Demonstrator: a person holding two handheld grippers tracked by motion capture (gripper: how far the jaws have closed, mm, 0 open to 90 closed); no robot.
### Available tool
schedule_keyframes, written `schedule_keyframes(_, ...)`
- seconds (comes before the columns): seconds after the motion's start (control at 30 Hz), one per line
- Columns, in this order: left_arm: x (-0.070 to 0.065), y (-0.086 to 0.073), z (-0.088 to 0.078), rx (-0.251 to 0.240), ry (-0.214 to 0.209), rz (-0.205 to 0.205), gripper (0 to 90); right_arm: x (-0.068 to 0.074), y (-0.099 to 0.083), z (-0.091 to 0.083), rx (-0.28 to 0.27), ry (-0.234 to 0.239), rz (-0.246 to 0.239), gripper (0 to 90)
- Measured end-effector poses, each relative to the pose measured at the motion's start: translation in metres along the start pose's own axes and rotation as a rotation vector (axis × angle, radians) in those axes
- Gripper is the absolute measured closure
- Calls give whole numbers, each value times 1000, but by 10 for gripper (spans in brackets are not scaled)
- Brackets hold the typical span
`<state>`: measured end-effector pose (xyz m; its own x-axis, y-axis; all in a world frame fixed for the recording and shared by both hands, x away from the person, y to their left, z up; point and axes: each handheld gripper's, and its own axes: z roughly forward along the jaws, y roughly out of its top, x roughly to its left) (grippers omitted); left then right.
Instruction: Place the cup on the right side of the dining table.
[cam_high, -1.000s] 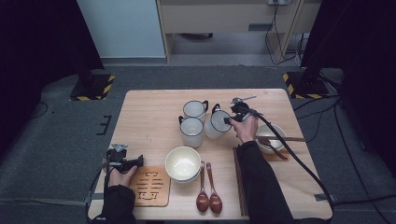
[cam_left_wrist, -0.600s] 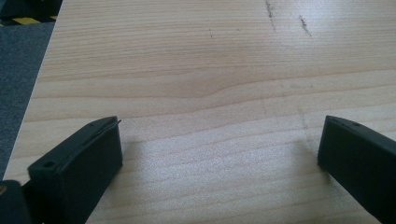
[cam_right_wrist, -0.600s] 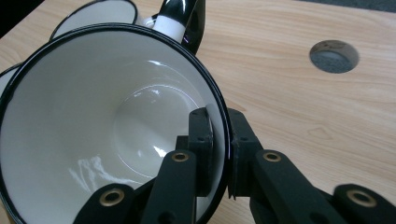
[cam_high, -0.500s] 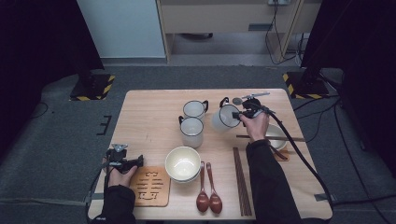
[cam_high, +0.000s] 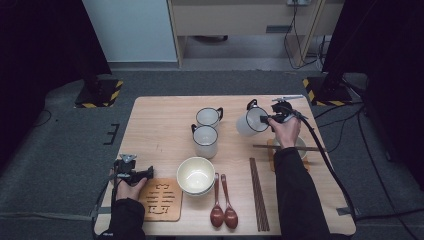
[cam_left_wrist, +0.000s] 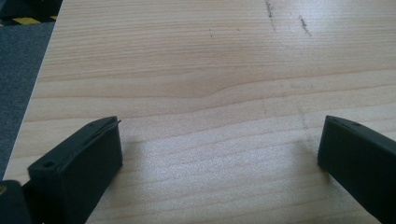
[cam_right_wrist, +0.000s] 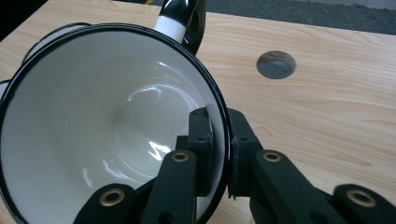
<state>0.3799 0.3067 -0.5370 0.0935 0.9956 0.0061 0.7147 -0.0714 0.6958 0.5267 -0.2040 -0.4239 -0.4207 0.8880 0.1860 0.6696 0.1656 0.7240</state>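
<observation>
My right gripper (cam_high: 267, 119) (cam_right_wrist: 218, 116) is shut on the rim of a white enamel mug (cam_high: 248, 122) (cam_right_wrist: 107, 126) with a black edge. One jaw is inside the mug, the other outside. The mug hangs tilted above the back right of the wooden table (cam_high: 160, 120), its handle pointing away. Two matching mugs (cam_high: 208, 116) (cam_high: 206, 141) stand upright left of it. At the front left edge my left gripper (cam_high: 147, 173) (cam_left_wrist: 219, 140) rests low over bare wood, open, with nothing between its jaws.
A cream bowl (cam_high: 195, 174) sits front centre beside a wooden trivet (cam_high: 161, 201). Two brown spoons (cam_high: 223, 212) and a chopstick pair (cam_high: 258, 195) lie to its right. Another bowl (cam_high: 301, 143) with chopsticks (cam_high: 262, 146) across it sits by my right forearm. A cable hole (cam_right_wrist: 276, 64) pierces the table.
My right gripper has carried the mug up and to the right, away from the other two mugs. The left gripper has stayed where it was.
</observation>
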Motion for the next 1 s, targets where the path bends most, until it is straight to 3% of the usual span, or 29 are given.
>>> schedule_keyframes(0.33, 0, 0, 0, 0, 0, 0, 0, -23, -8, -1, 25, -41, 27, 829)
schedule_keyframes(0.8, 0, 0, 0, 0, 0, 0, 0, -31, -21, 19, 96, -110, 24, 832)
schedule_keyframes(0.9, 0, 0, 0, 0, 0, 0, 0, -34, -19, 14, 47, -107, 45, 853)
schedule_keyframes(1.0, 0, 0, 0, 0, 0, 1, 0, -29, -14, 12, 68, -127, 22, 855)
